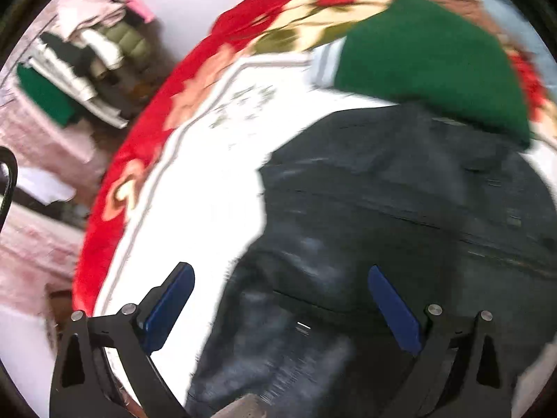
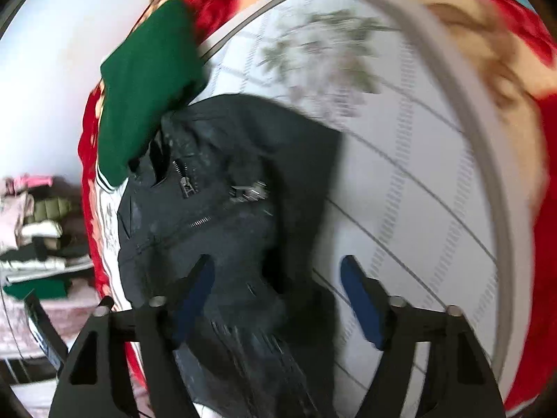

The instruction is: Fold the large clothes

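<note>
A dark navy jacket point(image 1: 400, 209) with zips lies on a white patterned bed cover point(image 1: 216, 181); it also shows in the right wrist view point(image 2: 229, 202). A folded green garment point(image 1: 435, 59) lies at its far end, also seen in the right wrist view point(image 2: 146, 83). My left gripper point(image 1: 280, 278) is open and empty, its blue pads point(image 1: 170, 306) spread over the jacket's edge. My right gripper point(image 2: 276, 271) is open and empty over the jacket's near part, its right pad point(image 2: 360, 299) above the white cover. Both views are motion-blurred.
A red floral blanket point(image 1: 146, 132) borders the white cover and hangs off the bed edge. A stack of folded clothes point(image 1: 87, 66) sits beyond the bed to the left, also in the right wrist view point(image 2: 38, 237). A pale wall is behind.
</note>
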Demonstrator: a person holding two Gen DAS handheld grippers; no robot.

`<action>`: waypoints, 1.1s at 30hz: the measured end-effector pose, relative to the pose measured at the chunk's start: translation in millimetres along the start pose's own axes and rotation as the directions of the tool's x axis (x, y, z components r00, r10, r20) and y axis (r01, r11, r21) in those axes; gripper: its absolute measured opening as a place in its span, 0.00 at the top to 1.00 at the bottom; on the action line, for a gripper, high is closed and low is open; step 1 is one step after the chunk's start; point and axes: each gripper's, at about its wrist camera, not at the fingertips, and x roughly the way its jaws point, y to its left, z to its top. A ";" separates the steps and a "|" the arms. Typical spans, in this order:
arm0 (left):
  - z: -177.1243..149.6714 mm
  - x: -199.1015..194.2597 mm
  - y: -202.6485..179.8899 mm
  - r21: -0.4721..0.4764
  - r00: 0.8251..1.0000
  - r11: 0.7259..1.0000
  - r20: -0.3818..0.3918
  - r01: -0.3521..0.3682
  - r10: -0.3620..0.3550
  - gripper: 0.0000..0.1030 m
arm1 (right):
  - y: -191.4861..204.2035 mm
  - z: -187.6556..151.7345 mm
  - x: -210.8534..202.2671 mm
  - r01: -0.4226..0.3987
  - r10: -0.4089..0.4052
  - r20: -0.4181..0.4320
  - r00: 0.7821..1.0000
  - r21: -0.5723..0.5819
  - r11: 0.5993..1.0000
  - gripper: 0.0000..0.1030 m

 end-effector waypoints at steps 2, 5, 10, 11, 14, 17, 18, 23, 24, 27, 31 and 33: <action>6.5 22.2 4.2 0.004 0.999 0.999 -0.022 -0.033 0.034 0.01 | 13.7 8.1 25.1 0.064 -0.066 -0.054 0.996 -0.030 0.997 0.63; 10.7 42.3 3.5 0.017 0.998 0.999 -0.037 -0.051 0.052 0.01 | 32.5 11.5 39.0 0.173 -0.180 -0.045 0.983 -0.120 0.977 0.84; 2.5 47.8 -7.2 0.084 0.998 0.995 -0.030 -0.047 0.050 0.01 | 27.9 6.0 43.3 0.300 -0.303 0.002 0.953 -0.124 0.946 0.88; -0.3 45.4 -7.8 0.092 0.998 0.995 -0.032 -0.043 0.046 0.01 | 26.4 6.3 47.0 0.296 -0.300 -0.015 0.954 -0.130 0.946 0.87; -14.9 31.4 -4.4 0.102 0.999 0.995 -0.038 -0.022 0.026 0.01 | 26.9 6.3 29.3 0.228 -0.233 -0.035 0.972 -0.104 0.968 0.66; -38.2 15.4 1.4 0.107 0.998 0.994 -0.051 -0.015 0.021 0.01 | 20.9 -10.7 3.9 0.159 -0.163 -0.036 0.986 -0.092 0.983 0.48; -44.8 11.9 1.7 0.111 0.998 0.994 -0.052 -0.019 0.025 0.01 | 19.2 -17.1 4.2 0.155 -0.162 -0.061 0.985 -0.100 0.983 0.48; -86.4 -2.9 -3.4 0.141 0.997 0.989 -0.060 -0.048 0.057 0.01 | 10.4 -50.5 52.7 0.178 -0.231 -0.245 0.941 -0.221 0.959 0.57; -93.0 -2.1 -5.1 0.146 0.996 0.988 -0.068 -0.049 0.060 0.01 | 8.0 -54.6 59.7 0.225 -0.286 -0.239 0.928 -0.251 0.941 0.64; -108.5 1.3 -11.1 0.150 0.994 0.987 -0.077 -0.061 0.073 0.01 | -7.0 -53.6 68.9 0.253 -0.293 -0.232 0.928 -0.187 0.949 0.66; -122.1 -8.2 -25.7 0.187 0.994 0.978 -0.034 -0.094 0.103 0.01 | 19.8 -60.2 59.6 0.365 -0.427 -0.196 0.883 -0.285 0.886 0.52; -127.1 -17.2 -33.0 0.191 0.995 0.978 -0.034 -0.083 0.091 0.01 | 29.2 -65.6 40.3 0.405 -0.467 -0.151 0.871 -0.319 0.857 0.42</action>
